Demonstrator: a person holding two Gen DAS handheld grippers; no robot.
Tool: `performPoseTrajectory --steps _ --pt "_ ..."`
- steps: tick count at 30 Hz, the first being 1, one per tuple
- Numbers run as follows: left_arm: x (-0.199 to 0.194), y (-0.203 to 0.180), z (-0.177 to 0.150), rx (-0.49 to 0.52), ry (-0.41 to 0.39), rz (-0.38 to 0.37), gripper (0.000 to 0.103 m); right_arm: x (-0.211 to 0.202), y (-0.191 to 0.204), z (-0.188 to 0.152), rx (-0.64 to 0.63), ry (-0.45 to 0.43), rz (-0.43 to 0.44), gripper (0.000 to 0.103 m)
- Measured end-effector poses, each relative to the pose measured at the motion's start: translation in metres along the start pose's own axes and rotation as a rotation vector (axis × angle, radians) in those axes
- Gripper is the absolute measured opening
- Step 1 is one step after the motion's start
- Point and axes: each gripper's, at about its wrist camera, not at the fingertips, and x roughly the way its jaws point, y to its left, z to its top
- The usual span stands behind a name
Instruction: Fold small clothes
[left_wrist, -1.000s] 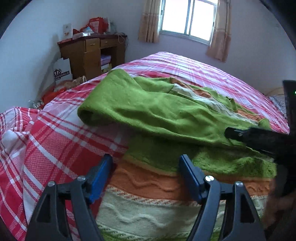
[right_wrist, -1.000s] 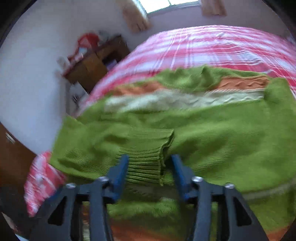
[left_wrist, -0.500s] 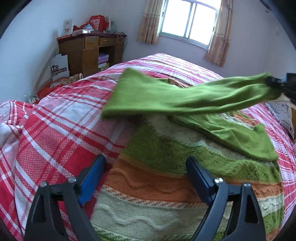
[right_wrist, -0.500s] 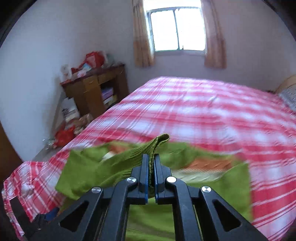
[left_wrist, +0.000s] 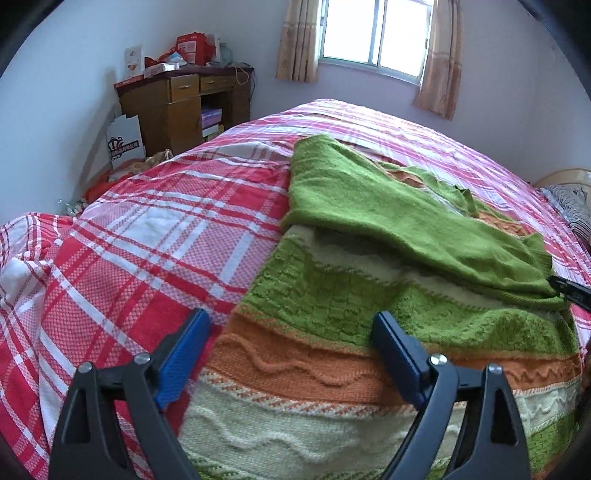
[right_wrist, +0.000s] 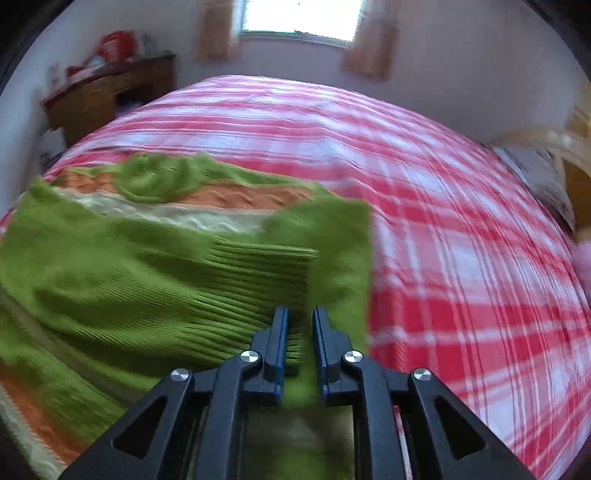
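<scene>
My right claw (right_wrist: 300, 345) has a narrow gap betw. its jaws, which have just been opening. The ribbed cuff (right_wrist: 258, 284) of the green sleeve (left_wrist: 399, 218) lies in that gap, but the frame's blurred and I can't tell if the pads press it. My left claw (left_wrist: 291, 354) is wide open, nothing in it, hovering over the sweater's (left_wrist: 306, 373) striped hem at lower centre of its view. The sweater lies flat on the plaid bed (left_wrist: 155, 236). The sleeve's long axis runs from upper centre to right edge, diagonally across the body. The right claw is nearer the cuff. I judge the sleeve fold is nearly laid.
</scene>
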Motion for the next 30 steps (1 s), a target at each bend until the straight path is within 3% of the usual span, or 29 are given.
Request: performPoseTrajectory --steps 3,5,7,9,13,16,18,21,24,30 --pt "0.000 -0.004 0.001 0.016 0.014 0.016 0.094 -0.031 -0.031 -0.003 0.177 -0.077 -0.136 0.014" --pt "-0.001 -0.006 0.004 0.033 0.029 0.037 0.094 -0.055 -0.047 -0.005 0.266 -0.158 -0.118 0.014" --pt "-0.004 -0.008 0.009 0.042 0.037 0.040 0.094 -0.064 -0.046 -0.002 0.238 -0.182 -0.026 0.014" --pt "-0.010 -0.011 0.020 0.038 0.019 0.025 0.094 -0.061 -0.033 0.004 0.161 -0.163 0.063 0.014" --pt "-0.007 -0.022 0.051 0.030 -0.006 0.030 0.095 -0.054 0.009 0.012 0.047 -0.152 0.151 0.014" --pt "0.006 -0.033 0.070 0.039 -0.016 0.037 0.095 -0.025 0.033 0.021 0.005 -0.099 0.233 0.014" --pt "0.021 -0.040 0.079 0.046 -0.012 0.044 0.095 -0.002 0.038 0.024 0.008 -0.048 0.240 0.014" --pt "0.045 -0.047 0.083 0.063 0.015 0.066 0.095 0.032 0.031 0.021 0.026 0.003 0.164 0.014" --pt "0.069 -0.050 0.076 0.084 0.062 0.105 0.095 0.034 0.012 0.021 0.125 -0.005 0.211 0.014" --pt "0.079 -0.041 0.077 0.034 0.110 0.103 0.103 0.034 0.012 0.022 0.117 -0.016 0.200 0.014"
